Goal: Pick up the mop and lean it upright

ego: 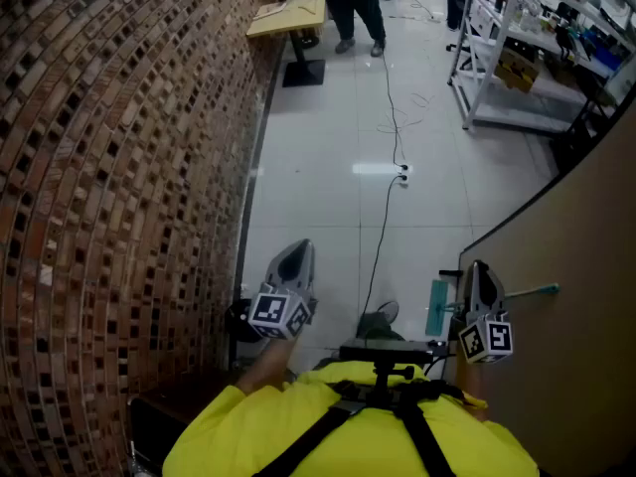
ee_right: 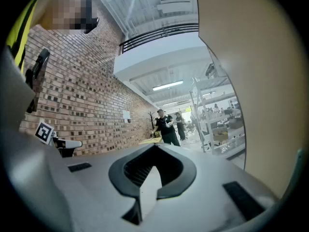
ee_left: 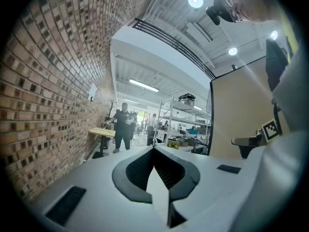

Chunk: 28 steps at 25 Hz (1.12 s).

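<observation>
Bottom centre of head view: I see left gripper [ego: 296,256] and right gripper [ego: 478,268] held low, close to torso, pointing ahead over white floor [ego: 328,167]. Mop [ego: 438,306] lies on floor just left of right gripper, beside beige partition [ego: 576,266].
Left gripper view: jaws pressed together, nothing between.
Right gripper view: jaws likewise together, empty, aimed along brick wall [ee_right: 82,105].

The mop [ego: 437,307] shows only in pieces, because its middle runs behind the right gripper [ego: 478,269]; I can't tell how head and handle join. Down the hall a person [ego: 354,6] is cut off above the waist by the top edge. The stuff on the shelf [ego: 527,117] is too small to name.
</observation>
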Each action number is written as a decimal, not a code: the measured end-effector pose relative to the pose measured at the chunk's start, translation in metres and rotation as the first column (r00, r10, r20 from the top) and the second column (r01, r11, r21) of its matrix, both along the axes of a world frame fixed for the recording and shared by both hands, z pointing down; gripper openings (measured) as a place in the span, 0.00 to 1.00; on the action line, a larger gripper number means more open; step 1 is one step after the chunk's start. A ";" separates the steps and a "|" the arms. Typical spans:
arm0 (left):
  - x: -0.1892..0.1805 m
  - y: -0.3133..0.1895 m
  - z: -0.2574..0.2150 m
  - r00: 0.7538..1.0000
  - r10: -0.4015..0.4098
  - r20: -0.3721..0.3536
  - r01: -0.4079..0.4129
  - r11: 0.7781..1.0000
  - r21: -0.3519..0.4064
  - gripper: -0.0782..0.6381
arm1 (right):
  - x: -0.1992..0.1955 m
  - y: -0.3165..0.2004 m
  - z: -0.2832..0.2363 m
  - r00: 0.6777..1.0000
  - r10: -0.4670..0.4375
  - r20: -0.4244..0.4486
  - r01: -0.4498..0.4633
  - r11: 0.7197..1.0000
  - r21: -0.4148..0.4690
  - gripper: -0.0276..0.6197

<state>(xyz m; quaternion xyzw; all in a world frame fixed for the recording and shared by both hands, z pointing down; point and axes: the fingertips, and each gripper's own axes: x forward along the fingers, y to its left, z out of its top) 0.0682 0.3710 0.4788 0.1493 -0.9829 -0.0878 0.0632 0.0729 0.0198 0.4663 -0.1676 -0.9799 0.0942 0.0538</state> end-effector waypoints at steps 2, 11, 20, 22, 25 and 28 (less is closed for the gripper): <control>-0.046 -0.008 -0.002 1.000 0.008 -0.009 -0.008 1.000 -0.002 0.11 | -0.043 -0.009 0.001 1.000 0.018 -0.006 -0.018 1.000 -0.004 0.05; -0.239 -0.100 -0.016 0.972 0.231 0.036 -0.232 0.973 0.007 0.11 | -0.158 -0.077 -0.020 0.967 0.249 0.061 -0.250 0.968 0.016 0.16; -0.360 -0.320 -0.002 0.569 0.822 0.026 -0.823 0.568 0.030 0.11 | -0.127 -0.165 -0.002 0.624 0.781 0.007 -0.780 0.623 0.062 0.30; -0.352 -0.368 0.001 0.365 0.931 0.017 -0.931 0.365 0.014 0.11 | -0.087 -0.168 0.001 0.415 0.910 0.002 -0.908 0.414 0.059 0.30; -0.328 -0.419 0.000 0.156 0.988 0.021 -0.988 0.156 -0.016 0.11 | -0.045 -0.177 0.012 0.212 0.977 -0.018 -0.975 0.212 0.064 0.41; -0.301 -0.455 0.003 0.029 0.999 0.024 -1.000 0.029 -0.003 0.11 | -0.017 -0.186 0.034 0.076 0.996 -0.046 -0.994 0.080 0.078 0.41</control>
